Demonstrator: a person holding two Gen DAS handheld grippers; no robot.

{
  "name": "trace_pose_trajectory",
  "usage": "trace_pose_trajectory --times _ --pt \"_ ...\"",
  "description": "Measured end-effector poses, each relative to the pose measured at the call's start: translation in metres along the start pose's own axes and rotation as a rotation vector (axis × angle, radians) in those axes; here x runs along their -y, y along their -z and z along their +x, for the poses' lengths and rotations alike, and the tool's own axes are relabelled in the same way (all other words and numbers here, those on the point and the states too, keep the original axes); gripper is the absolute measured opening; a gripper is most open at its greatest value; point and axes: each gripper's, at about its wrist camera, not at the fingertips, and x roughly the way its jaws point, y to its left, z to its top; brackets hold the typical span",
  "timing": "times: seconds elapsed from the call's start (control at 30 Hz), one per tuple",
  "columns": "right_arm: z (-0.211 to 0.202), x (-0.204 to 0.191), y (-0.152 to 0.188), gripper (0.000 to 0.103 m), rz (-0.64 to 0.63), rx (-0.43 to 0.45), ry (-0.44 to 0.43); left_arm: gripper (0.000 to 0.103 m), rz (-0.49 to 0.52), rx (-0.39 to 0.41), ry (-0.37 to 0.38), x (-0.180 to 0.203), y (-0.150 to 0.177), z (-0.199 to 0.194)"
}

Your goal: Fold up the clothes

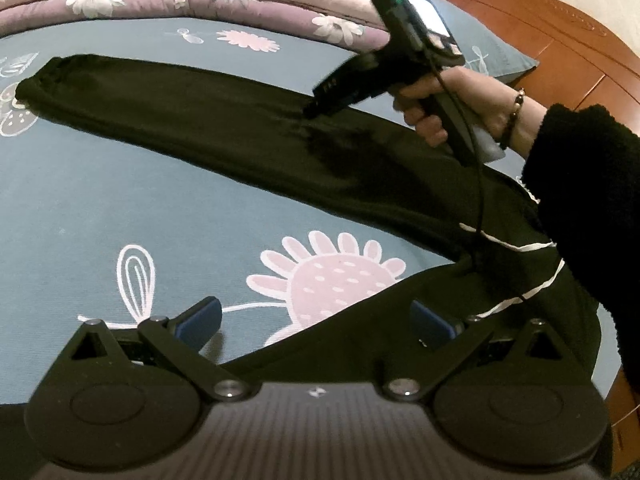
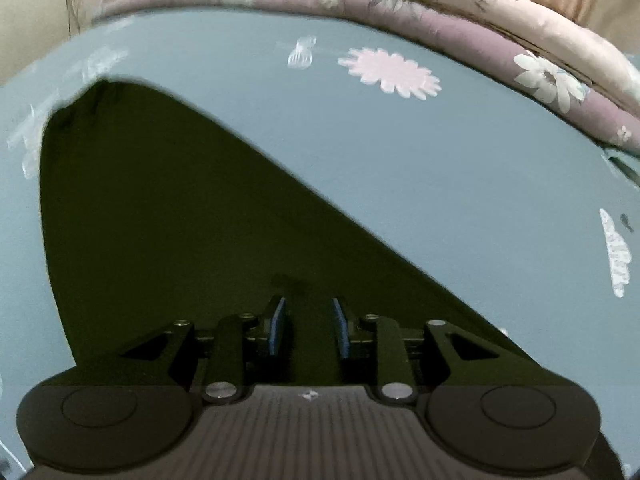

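Observation:
Black trousers (image 1: 248,136) lie on the blue-grey flowered bed sheet (image 1: 100,208), one leg stretched toward the far left, its cuff (image 1: 36,88) at the end. White drawstrings (image 1: 516,246) show at the waist on the right. My left gripper (image 1: 316,316) is open wide, low over the sheet, its right finger (image 1: 430,322) above the near black fabric. A hand (image 1: 460,104) holds my right gripper (image 1: 316,108), tips down on the middle of the leg. In the right wrist view that gripper (image 2: 309,308) stands narrowly open over the black cloth (image 2: 160,208), nothing between its pads.
A folded pink and purple floral quilt (image 1: 200,4) runs along the far side of the bed. A blue pillow (image 1: 496,56) and a wooden headboard (image 1: 560,40) are at the right. A black fleece sleeve (image 1: 588,208) reaches in from the right.

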Motion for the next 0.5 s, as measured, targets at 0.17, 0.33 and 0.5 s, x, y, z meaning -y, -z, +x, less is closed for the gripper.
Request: trace_pose_trajectory --times 0.17,0.33,0.5 --pt "-0.009 0.014 0.015 0.031 0.103 -0.008 0.014 0.1 0.011 -0.006 -0.007 0.003 0.0 0.001" --pt "-0.048 0.01 0.039 0.04 0.115 0.008 -0.025 0.1 0.0 0.009 -0.017 0.0 -0.001 -0.003" --pt "-0.066 0.003 0.067 0.04 0.103 -0.025 -0.029 0.1 0.004 0.02 -0.035 0.001 -0.001 -0.006"
